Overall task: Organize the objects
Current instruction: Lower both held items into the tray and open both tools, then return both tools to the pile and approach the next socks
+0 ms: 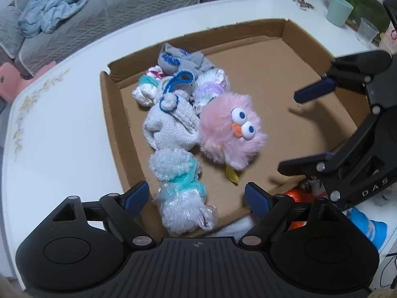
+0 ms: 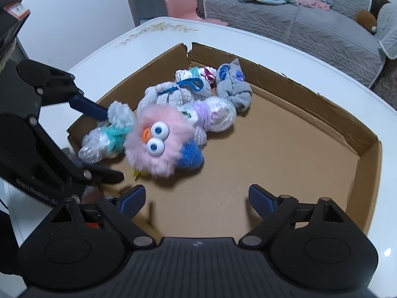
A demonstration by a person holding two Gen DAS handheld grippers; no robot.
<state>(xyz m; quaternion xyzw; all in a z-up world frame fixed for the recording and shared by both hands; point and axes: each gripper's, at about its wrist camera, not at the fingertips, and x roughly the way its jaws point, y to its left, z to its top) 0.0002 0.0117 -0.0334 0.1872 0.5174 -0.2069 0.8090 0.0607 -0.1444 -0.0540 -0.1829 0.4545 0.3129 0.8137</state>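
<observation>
Your left gripper stood wide open over the near edge of the cardboard tray, its jaws spread on either side of a bubble-wrapped bundle tied with teal but not pressing it. Your right gripper was just as wide, with only bare cardboard between its blue pads; in the left view its side carried the letters "DAS". Just beyond the bundle, the pink fluffy toy with big eyes and an orange beak lay loose on the tray floor, touching a white knitted piece. Farther in, more rolled socks, one grey with blue marks, crowded the tray's far corner. The tray sat on a white table. Past it were a pale green cup, a clear cup and a grey sofa.
</observation>
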